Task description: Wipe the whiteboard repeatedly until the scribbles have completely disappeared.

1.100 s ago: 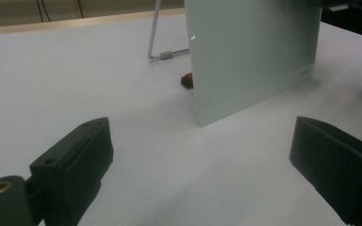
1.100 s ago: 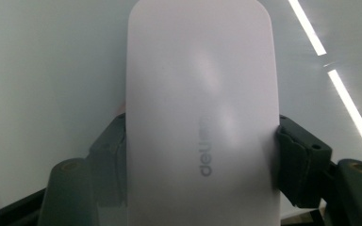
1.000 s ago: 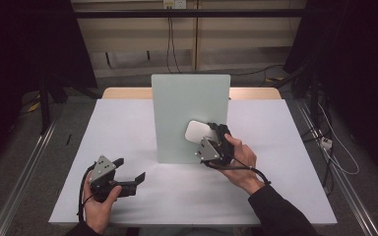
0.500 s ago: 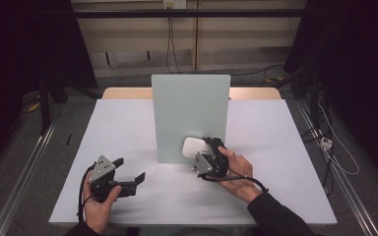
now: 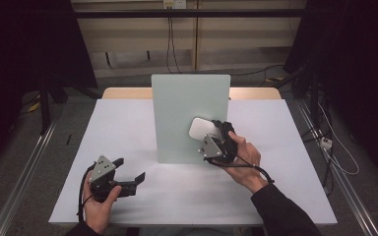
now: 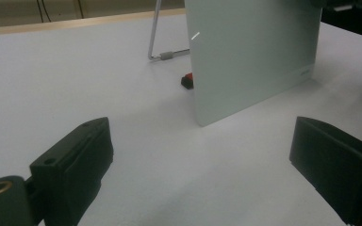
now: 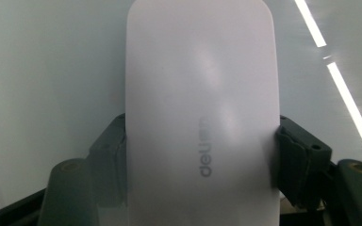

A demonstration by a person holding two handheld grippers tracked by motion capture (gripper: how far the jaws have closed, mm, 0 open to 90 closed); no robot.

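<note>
high view: right tool (image 5: 210, 139) grips white eraser (image 5: 200, 129) against board (image 5: 189, 115); left tool (image 5: 128, 173) open.

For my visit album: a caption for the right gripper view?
Right claw clamping a white "deli" eraser in front of a pale green board.

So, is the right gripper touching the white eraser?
Touching. In the right gripper view, the right gripper has its two black jaws pressed against both long sides of the white eraser, with no gap showing on either side.
</note>
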